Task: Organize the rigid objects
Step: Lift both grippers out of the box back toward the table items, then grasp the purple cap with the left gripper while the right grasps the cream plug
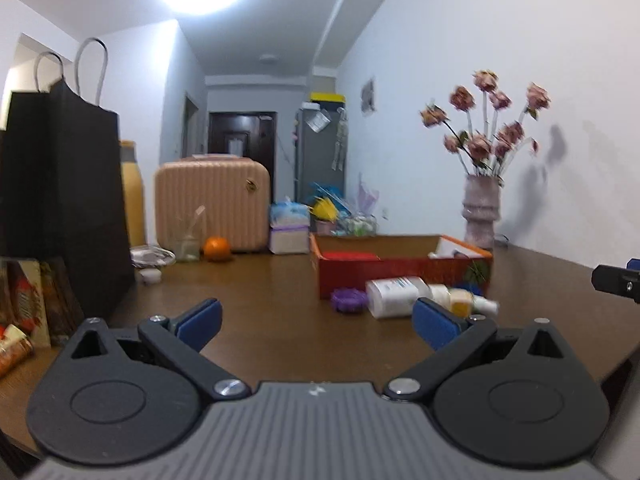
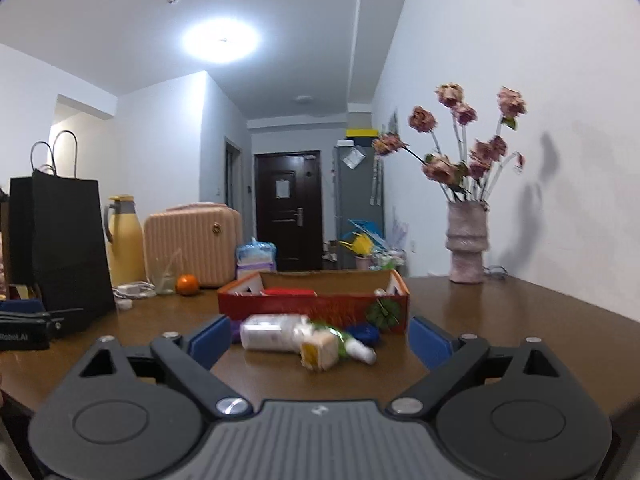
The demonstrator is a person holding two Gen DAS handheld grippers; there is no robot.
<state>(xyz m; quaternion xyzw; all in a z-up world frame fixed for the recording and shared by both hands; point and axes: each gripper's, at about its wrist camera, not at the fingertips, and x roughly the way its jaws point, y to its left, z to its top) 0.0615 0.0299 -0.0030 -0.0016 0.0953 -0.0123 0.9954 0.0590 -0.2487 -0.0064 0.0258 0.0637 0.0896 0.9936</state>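
Several items were left: white bottle, yellow-capped bottle, purple lid lay on tabletop mid-frame, before red box, which held a few. Left gripper and right gripper fingers spread, empty.

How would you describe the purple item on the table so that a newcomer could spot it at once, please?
Find the red cardboard box on the brown table. In front of its left corner sits the purple item, beside a white bottle lying on its side. It is the only low, round, purple thing there.
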